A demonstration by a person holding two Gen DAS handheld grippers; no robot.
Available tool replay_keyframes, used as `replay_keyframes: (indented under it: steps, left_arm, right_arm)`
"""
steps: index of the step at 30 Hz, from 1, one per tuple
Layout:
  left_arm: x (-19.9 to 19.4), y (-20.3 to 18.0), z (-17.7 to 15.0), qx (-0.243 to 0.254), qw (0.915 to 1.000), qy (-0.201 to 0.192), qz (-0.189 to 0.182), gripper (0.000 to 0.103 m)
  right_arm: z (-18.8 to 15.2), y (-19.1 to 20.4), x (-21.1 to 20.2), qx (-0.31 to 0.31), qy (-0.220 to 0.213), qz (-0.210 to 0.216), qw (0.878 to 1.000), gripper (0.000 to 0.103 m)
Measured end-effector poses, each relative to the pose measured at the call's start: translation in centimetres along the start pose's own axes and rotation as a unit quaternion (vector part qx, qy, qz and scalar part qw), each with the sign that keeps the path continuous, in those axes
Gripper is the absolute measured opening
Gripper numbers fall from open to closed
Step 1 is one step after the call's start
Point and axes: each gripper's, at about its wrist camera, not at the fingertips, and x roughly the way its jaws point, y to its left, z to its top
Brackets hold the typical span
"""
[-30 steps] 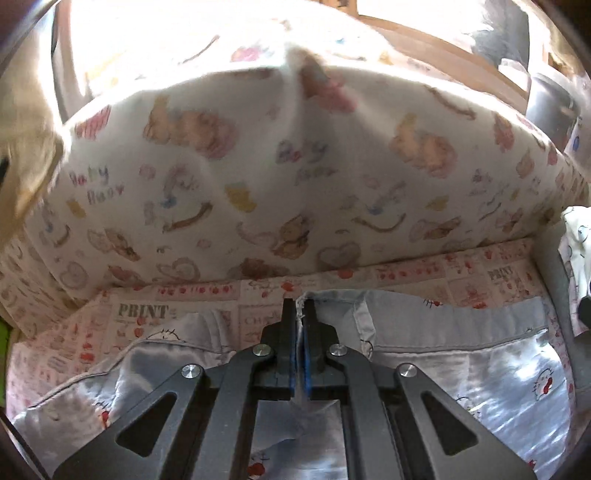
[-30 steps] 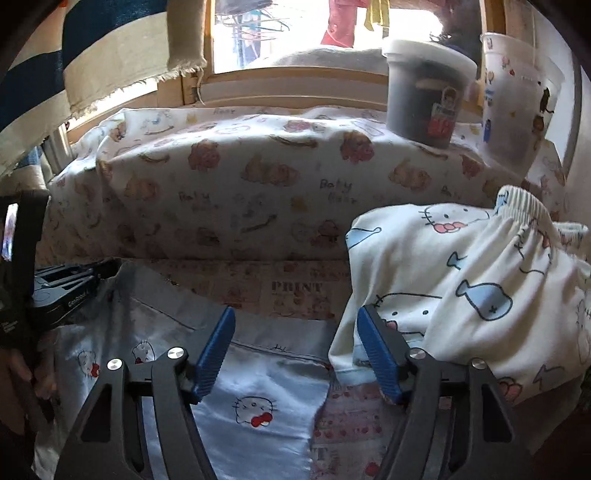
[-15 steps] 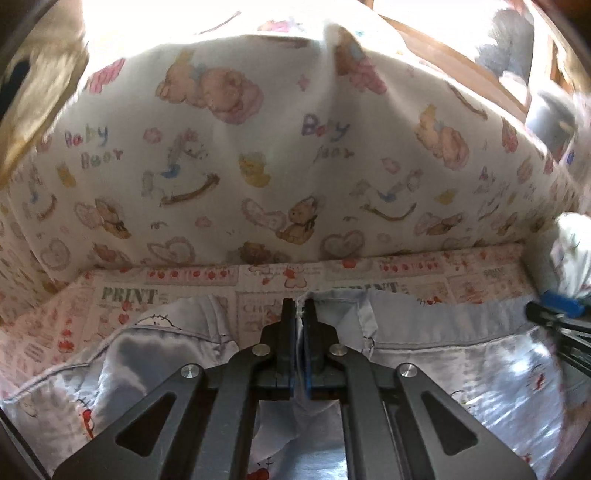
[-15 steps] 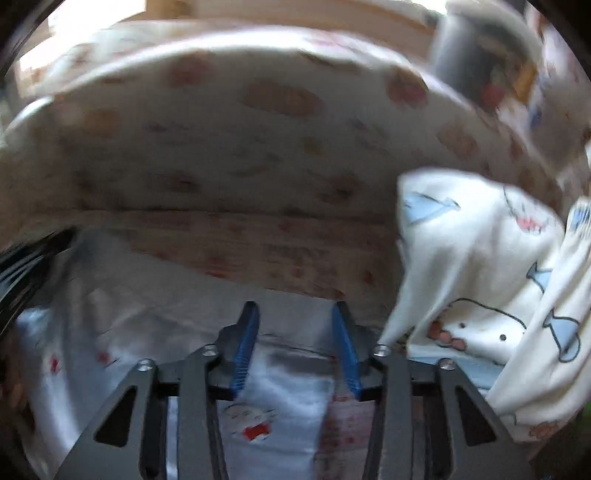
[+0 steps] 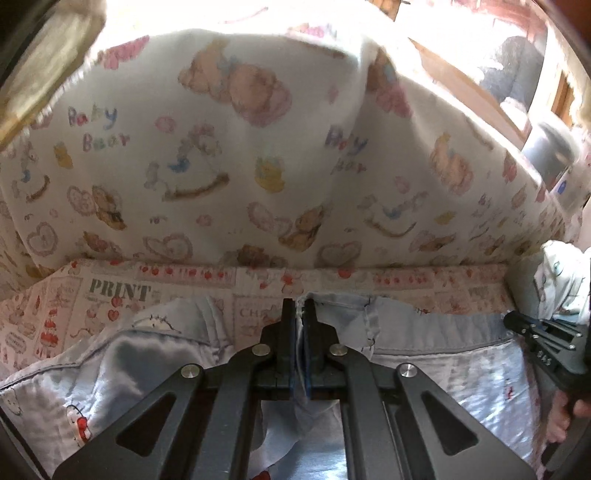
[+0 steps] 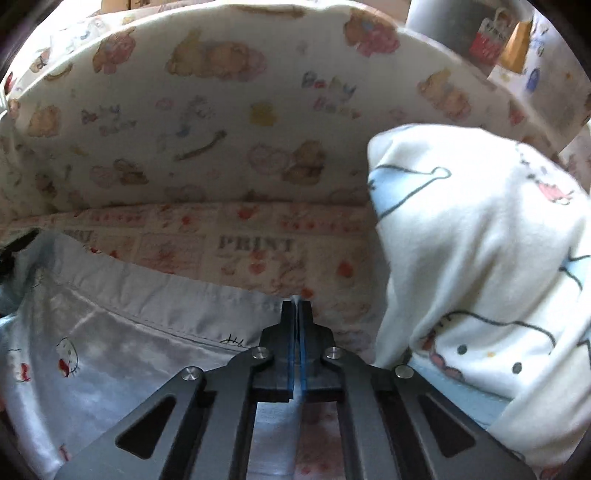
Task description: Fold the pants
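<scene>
The pants (image 5: 443,332) are pale blue with small cat faces and lie on a printed sheet; they also show in the right wrist view (image 6: 129,332). My left gripper (image 5: 299,310) is shut on the pants' far hem, with cloth pinched between the blue pads. My right gripper (image 6: 296,308) is shut on the hem at the pants' right corner. The right gripper also shows at the right edge of the left wrist view (image 5: 532,332).
A padded wall with a bear print (image 5: 240,147) rises just behind the pants. A heap of white cat-print clothes (image 6: 480,277) lies close on the right. A grey bucket (image 6: 461,22) stands on the ledge behind. The printed sheet (image 6: 255,254) covers the surface.
My right gripper moved forward and down to the hem and closed on it. My left gripper stayed shut on the hem and pushed slightly toward the wall.
</scene>
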Motion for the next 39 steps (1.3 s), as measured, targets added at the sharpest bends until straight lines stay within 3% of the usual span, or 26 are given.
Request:
replay_keyframes:
  steps: [3,5,8,12,14,16,17,19,21,23,27,31,36,39]
  left_arm:
    - [-0.9,-0.5,0.1,0.008,0.9997,-0.023,0.002,0.003]
    - [-0.5,-0.9,0.0,0.010,0.9998,-0.015,0.011,0.003]
    - [1.0,-1.4,-0.2,0.011,0.9996,0.016,0.019,0.003]
    - [1.0,-1.4,0.0,0.004,0.9996,0.014,0.023,0.005]
    - [1.2,-2.0,0.0,0.022,0.9992,0.018,0.029,0.015]
    - [1.0,-2.9,0.0,0.038,0.9982,0.007,0.044,0.048]
    - [0.3,-3.3,0.0,0.046,0.9976,-0.009,0.051,0.056]
    - [-1.0,-4.0,0.1,0.057,0.9965,-0.039,0.048,0.075]
    - [-2.3,-4.5,-0.1,0.070,0.9949,-0.059,0.042,0.085]
    - [-3.1,-5.2,-0.5,0.082,0.9941,-0.064,0.031,0.088]
    - [-5.6,-4.6,-0.9,0.067,0.9959,-0.053,0.030,0.088]
    - [-10.7,-2.4,-2.1,0.068,0.9944,-0.070,0.039,0.088]
    - [-16.8,2.5,-6.3,0.078,0.9834,-0.106,0.125,0.087]
    - [-19.3,6.0,-7.7,0.054,0.9800,-0.112,0.155,0.084]
  right_arm:
    - [-0.4,0.6,-1.6,0.003,-0.057,-0.026,0.998,0.001]
    - [0.3,0.8,-2.2,0.012,-0.081,-0.059,0.995,0.001]
    - [1.3,0.4,-1.2,0.023,-0.049,-0.068,0.996,0.001]
    - [1.3,0.9,-0.9,0.008,-0.055,-0.093,0.994,0.001]
    - [0.9,1.4,-1.7,0.001,-0.065,-0.096,0.993,0.001]
    - [0.4,1.6,-2.5,-0.004,-0.084,-0.093,0.992,0.001]
    - [0.0,1.6,-3.3,-0.004,-0.095,-0.089,0.992,0.001]
    - [-1.0,1.4,-5.6,0.004,-0.117,-0.070,0.991,0.004]
    - [-1.9,1.2,-8.0,0.010,-0.133,-0.042,0.990,0.020]
    - [-2.7,1.7,-10.4,0.004,-0.145,-0.011,0.989,0.061]
    - [-4.3,3.9,-15.1,-0.027,-0.188,0.002,0.982,0.063]
    - [-5.2,5.6,-18.8,-0.008,-0.201,0.053,0.978,0.063]
    - [-7.8,7.8,-18.6,-0.034,-0.186,0.160,0.969,0.063]
    - [-10.2,11.5,-19.6,-0.073,-0.184,0.190,0.962,0.063]
